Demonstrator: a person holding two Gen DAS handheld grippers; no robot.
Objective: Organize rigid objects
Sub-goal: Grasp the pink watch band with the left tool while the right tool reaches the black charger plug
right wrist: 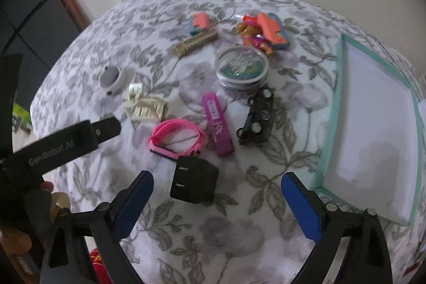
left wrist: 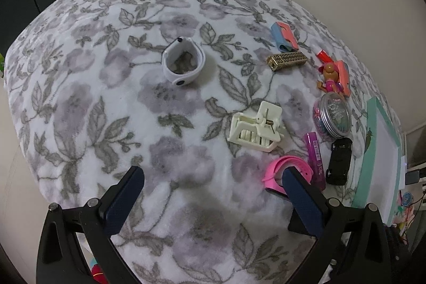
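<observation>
A white watch band point(left wrist: 183, 63) curled into a ring stands alone at the far left of the floral blanket point(left wrist: 106, 103), and a cream claw clip point(left wrist: 257, 127) lies right of it. Near, a pink band point(right wrist: 175, 137), a purple tube point(right wrist: 217, 124) and an overturned black toy car point(right wrist: 257, 119) lie side by side, with a black cube charger point(right wrist: 193, 183) nearest. Farther off sit a clear round tin point(right wrist: 241, 67), a gold patterned bar point(right wrist: 195, 43) and a doll point(right wrist: 253, 36) among coral-and-blue pieces, and a mint-edged tray point(right wrist: 334, 108) lies at the right.

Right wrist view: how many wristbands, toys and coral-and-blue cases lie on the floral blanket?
Wristbands: 2, white silicone wristband, pink silicone wristband
Toys: 2, black toy car, orange plastic figure
Coral-and-blue cases: 2
Total: 6
</observation>
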